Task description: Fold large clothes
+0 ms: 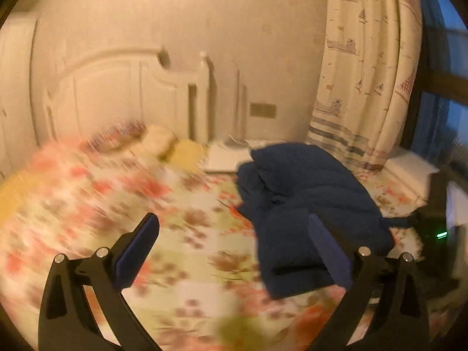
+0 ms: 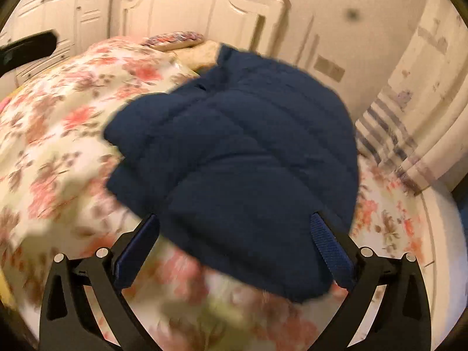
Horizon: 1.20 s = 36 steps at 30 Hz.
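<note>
jacket (image 2: 234, 152): lies on the bed (image 2: 58, 122) bunched in a thick bundle, looks mostly folded | left gripper (image 1: 234, 251), right gripper (image 2: 234, 251): your jaws gape, gripping nothing | left: perhaps squaring edges

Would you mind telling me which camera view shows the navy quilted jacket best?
The right wrist view: the folded navy quilted jacket fills the centre, its stitched panels clear. The left wrist view shows it smaller, off to the right, partly behind a claw finger.
</note>
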Each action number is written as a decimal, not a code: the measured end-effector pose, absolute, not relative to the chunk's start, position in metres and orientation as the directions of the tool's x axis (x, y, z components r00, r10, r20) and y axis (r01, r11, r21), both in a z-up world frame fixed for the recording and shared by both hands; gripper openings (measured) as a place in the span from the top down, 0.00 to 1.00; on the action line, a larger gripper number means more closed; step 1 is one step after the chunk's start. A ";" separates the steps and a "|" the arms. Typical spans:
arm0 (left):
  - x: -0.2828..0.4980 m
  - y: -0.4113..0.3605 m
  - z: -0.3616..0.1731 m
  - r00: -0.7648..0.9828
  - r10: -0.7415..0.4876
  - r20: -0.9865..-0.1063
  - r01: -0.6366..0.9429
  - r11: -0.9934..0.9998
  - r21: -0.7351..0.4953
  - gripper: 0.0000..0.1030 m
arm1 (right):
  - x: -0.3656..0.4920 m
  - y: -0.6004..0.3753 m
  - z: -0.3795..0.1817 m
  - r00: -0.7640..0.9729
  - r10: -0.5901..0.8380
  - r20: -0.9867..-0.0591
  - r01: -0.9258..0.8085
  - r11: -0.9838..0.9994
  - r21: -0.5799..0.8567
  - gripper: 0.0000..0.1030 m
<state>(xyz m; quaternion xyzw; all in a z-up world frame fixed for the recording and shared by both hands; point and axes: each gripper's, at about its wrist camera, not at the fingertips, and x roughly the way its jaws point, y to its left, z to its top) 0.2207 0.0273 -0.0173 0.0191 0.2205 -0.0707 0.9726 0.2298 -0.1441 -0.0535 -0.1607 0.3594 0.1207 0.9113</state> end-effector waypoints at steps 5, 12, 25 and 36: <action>0.181 0.007 0.034 0.936 0.053 -0.347 -0.011 0.992 0.122 0.02 | 0.176 -0.157 0.026 0.826 0.161 -0.540 -0.282 0.948 -0.148 0.04; 0.149 -0.040 0.063 0.954 0.063 -0.294 -0.016 0.987 0.159 0.02 | 0.131 -0.181 0.095 0.908 0.037 -0.416 -0.098 0.987 -0.128 0.04; 0.142 -0.074 0.057 0.944 -0.015 -0.329 0.062 0.989 0.132 0.02 | 0.097 -0.206 0.080 0.913 0.022 -0.407 -0.036 0.999 -0.026 0.04; 0.144 -0.074 0.046 0.933 -0.036 -0.357 0.085 0.989 0.124 0.02 | 0.098 -0.202 0.067 0.903 0.035 -0.428 -0.051 0.998 -0.027 0.04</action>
